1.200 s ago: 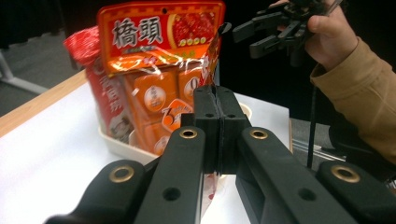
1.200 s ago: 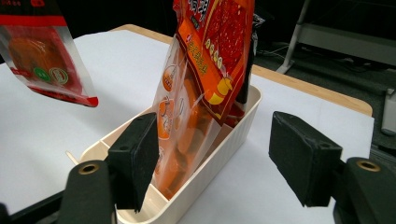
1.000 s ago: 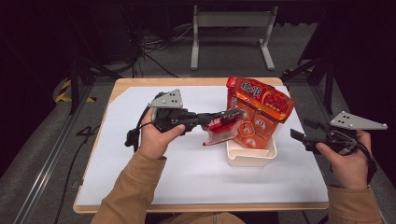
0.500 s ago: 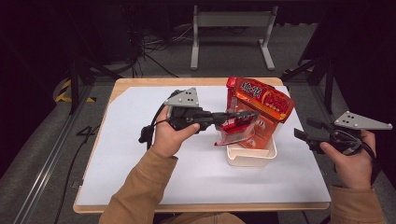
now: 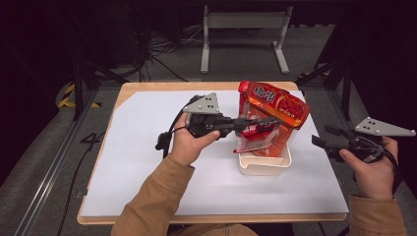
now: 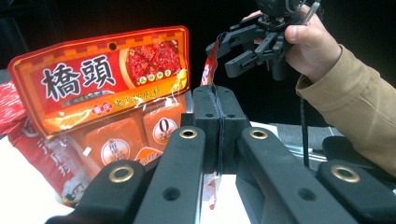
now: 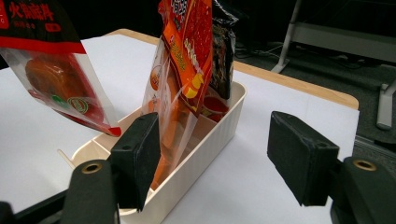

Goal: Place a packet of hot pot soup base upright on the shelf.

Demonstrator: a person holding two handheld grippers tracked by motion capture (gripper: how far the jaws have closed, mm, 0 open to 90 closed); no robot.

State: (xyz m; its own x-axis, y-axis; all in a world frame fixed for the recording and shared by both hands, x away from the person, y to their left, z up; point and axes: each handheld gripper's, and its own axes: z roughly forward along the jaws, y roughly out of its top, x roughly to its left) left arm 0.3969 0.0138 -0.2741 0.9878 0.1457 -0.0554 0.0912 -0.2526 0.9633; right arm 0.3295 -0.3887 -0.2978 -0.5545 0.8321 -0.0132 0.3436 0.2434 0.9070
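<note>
My left gripper (image 5: 268, 126) points right over a white bin (image 5: 263, 167) and is shut on a small red sauce packet (image 5: 254, 132). In the left gripper view the jaws (image 6: 218, 100) pinch the packet's thin red edge (image 6: 209, 70). A large orange and red snack bag (image 5: 275, 103) stands upright in the bin, also seen as the bag (image 6: 102, 88) close by. My right gripper (image 5: 320, 142) hovers open past the table's right edge. Its jaws (image 7: 219, 158) face the bin (image 7: 205, 149), with nothing between them. The held packet (image 7: 56, 70) hangs at upper left there.
An orange bag (image 7: 187, 46) and a dark packet (image 7: 223, 42) stand inside the bin. White paper (image 5: 147, 147) covers the wooden table (image 5: 162, 87). A metal stand (image 5: 243, 29) and cables lie on the floor behind it.
My left gripper has moved to the right with the red packet, from beside the bin to over it. The right gripper has hardly moved.
</note>
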